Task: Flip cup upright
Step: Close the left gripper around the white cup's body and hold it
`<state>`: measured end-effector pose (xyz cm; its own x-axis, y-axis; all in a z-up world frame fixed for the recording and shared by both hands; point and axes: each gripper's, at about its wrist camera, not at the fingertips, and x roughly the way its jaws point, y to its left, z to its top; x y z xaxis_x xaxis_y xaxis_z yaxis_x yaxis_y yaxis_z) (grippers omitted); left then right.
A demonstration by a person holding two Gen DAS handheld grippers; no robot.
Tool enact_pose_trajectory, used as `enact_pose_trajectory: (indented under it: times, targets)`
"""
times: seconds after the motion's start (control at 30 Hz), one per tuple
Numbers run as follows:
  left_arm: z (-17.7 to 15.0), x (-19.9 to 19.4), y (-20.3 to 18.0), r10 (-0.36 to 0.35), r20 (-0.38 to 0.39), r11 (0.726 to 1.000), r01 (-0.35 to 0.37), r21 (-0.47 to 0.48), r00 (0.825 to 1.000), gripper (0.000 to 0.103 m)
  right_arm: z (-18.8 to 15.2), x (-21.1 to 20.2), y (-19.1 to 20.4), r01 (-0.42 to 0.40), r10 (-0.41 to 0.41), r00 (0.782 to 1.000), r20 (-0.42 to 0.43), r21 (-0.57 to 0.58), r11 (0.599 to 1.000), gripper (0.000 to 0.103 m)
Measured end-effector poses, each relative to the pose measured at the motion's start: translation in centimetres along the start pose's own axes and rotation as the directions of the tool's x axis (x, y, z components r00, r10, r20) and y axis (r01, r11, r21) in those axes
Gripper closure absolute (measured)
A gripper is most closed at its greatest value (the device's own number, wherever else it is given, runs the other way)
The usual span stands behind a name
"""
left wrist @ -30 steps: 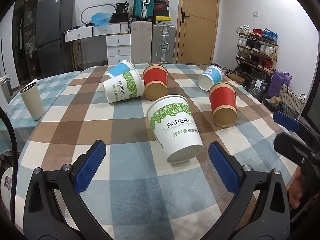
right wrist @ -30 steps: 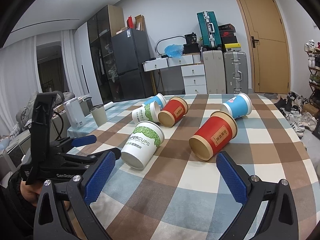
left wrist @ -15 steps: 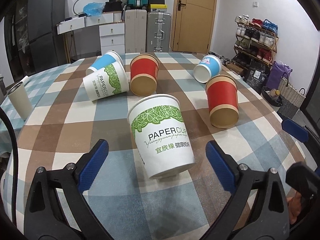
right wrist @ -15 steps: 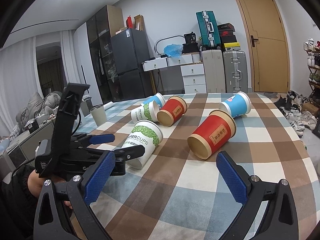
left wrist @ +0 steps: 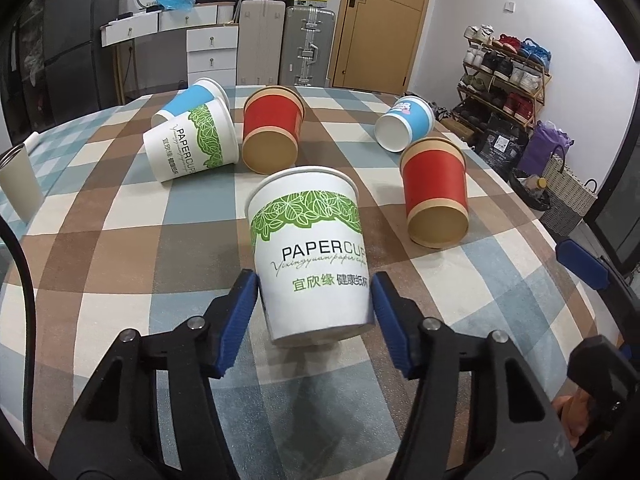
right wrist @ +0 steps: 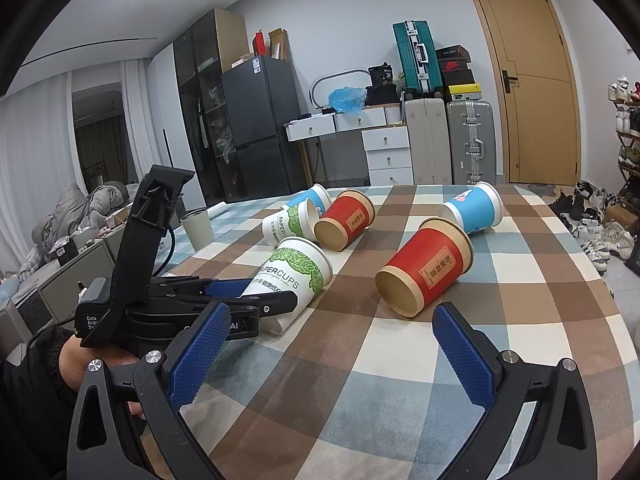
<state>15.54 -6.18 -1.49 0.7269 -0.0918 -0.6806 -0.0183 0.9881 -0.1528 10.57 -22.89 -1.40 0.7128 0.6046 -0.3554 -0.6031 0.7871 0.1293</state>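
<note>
Half a second ago, spread wide and short of the target; now closed in on the white paper cup with the green leaf band (left wrist: 308,256). Left hand-held gripper (left wrist: 314,300) pinching that cup low on its body, near the base, one blue pad against each side. Seen from the right wrist view as well: left hand-held gripper (right wrist: 248,300) wrapped around the lower end of the white paper cup with the green leaf band (right wrist: 292,276), the base itself hidden behind the black frame. Means the reach is over and the grasp looks made, so the turning of the cup is likely next. Not yet upright.

Lying on its side on the checked counter (left wrist: 120,240), near the front edge, well apart from the red paper cup with brown rims (left wrist: 434,196) to the right and from the cluster of cups farther back. Long axis running away from the left hand-held gripper, roughly along its fingers. Open mouth pointing away, toward the far cups; base pointing back at the holder. Printed lettering facing up. Hard to tell whether the base end already clears the cloth.

Right hand-held gripper (right wrist: 330,320) spread wide, pinching nothing, hovering above the counter just beside the left one. To stand the cup up, probably a pitch of the wrist so the mouth swings overhead.
</note>
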Motion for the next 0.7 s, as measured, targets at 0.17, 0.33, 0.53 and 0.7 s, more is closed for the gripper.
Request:
enact_pose_trajectory:
  times: [0.17, 0.33, 0.53, 0.7]
  targets:
    - [-0.3, -0.7, 0.5, -0.004, 0.016, 1.0, 0.005, -0.024, 1.0, 0.047, 0.0, 0.0, 0.0, -0.001, 0.001, 1.0, 0.001, -0.001, 1.0, 0.0]
    - [-0.7, -1.7, 0.9, -0.004, 0.041, 0.999, 0.006, -0.041, 0.999, 0.048, 0.0, 0.0, 0.1, 0.0, 0.0, 1.0, 0.001, -0.001, 1.0, 0.0]
    - [-1.0, -3.1, 1.4, -0.004, 0.077, 0.999, 0.008, -0.05, 0.997, 0.048, 0.0, -0.1, 0.1, 0.0, 0.0, 1.0, 0.001, -0.003, 1.0, 0.0]
    - [-1.5, -4.5, 1.8, -0.003, 0.102, 0.998, 0.01, -0.062, 0.995, 0.048, 0.0, -0.1, 0.2, -0.001, 0.001, 1.0, 0.002, -0.002, 1.0, 0.0]
